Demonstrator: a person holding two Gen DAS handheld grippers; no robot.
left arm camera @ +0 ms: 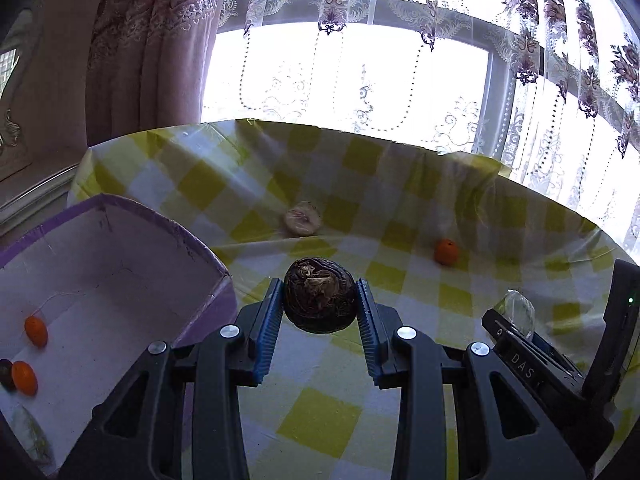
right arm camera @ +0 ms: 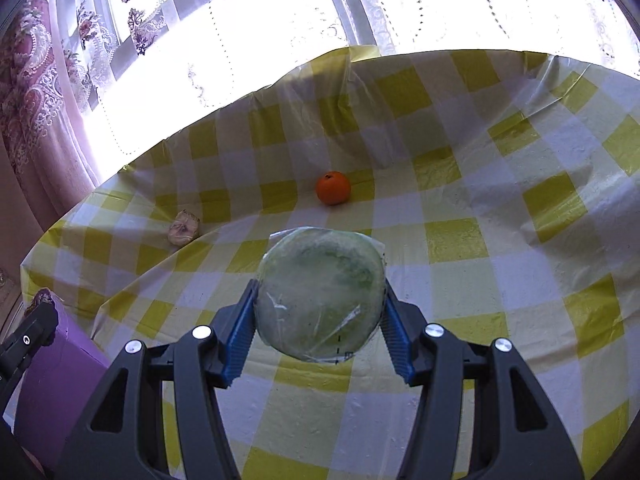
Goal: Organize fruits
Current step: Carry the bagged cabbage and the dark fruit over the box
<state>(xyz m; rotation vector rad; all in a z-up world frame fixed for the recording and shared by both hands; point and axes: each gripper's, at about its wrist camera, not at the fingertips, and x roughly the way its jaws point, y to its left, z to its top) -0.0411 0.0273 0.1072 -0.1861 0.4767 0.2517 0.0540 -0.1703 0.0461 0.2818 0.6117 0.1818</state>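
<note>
My left gripper [left arm camera: 319, 300] is shut on a dark brown wrinkled fruit [left arm camera: 319, 294], held above the yellow-checked tablecloth [left arm camera: 320, 420], just right of a purple box [left arm camera: 120, 264]. The box holds two small orange fruits [left arm camera: 36, 331] [left arm camera: 24, 378] and a dark one [left arm camera: 6, 374]. My right gripper [right arm camera: 320, 300] is shut on a round green plastic-wrapped fruit [right arm camera: 320, 294]. An orange [right arm camera: 333, 188] and a pale cut fruit [right arm camera: 184, 227] lie farther out on the table; they also show in the left wrist view, the orange [left arm camera: 446, 252] and the pale fruit [left arm camera: 302, 219].
The right gripper's body [left arm camera: 560, 360] shows at the right of the left wrist view. The purple box [right arm camera: 60, 380] and the left gripper's edge [right arm camera: 24, 340] sit at the lower left of the right wrist view. Curtains [left arm camera: 152, 40] and a bright window stand behind the table.
</note>
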